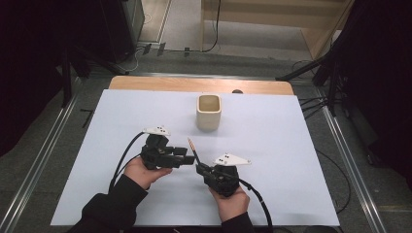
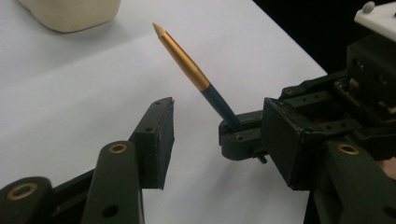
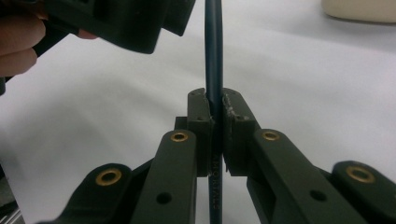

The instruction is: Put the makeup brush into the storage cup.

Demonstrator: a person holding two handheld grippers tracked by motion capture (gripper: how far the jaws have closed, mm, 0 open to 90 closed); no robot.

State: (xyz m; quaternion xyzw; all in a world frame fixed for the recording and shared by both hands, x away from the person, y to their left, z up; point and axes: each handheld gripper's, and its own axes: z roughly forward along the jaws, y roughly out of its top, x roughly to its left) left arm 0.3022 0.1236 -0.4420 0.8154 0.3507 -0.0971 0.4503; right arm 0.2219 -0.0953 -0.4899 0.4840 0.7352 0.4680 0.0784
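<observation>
Done: right claw (image 1: 200, 168) clamps pen (image 1: 193, 148), frame centre | left claw (image 1: 187, 156) apart beside it | Left: likely pen into cup (image 1: 209, 112), upper centre.

Dark blue, gold-tipped pen (image 2: 194, 70), tilted above table

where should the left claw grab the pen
On the bare blue barrel just under the gold cap of the pen, above the right claw that clamps its lower end. Come in from the side with the left claw across the tilted, thin shaft.
</observation>
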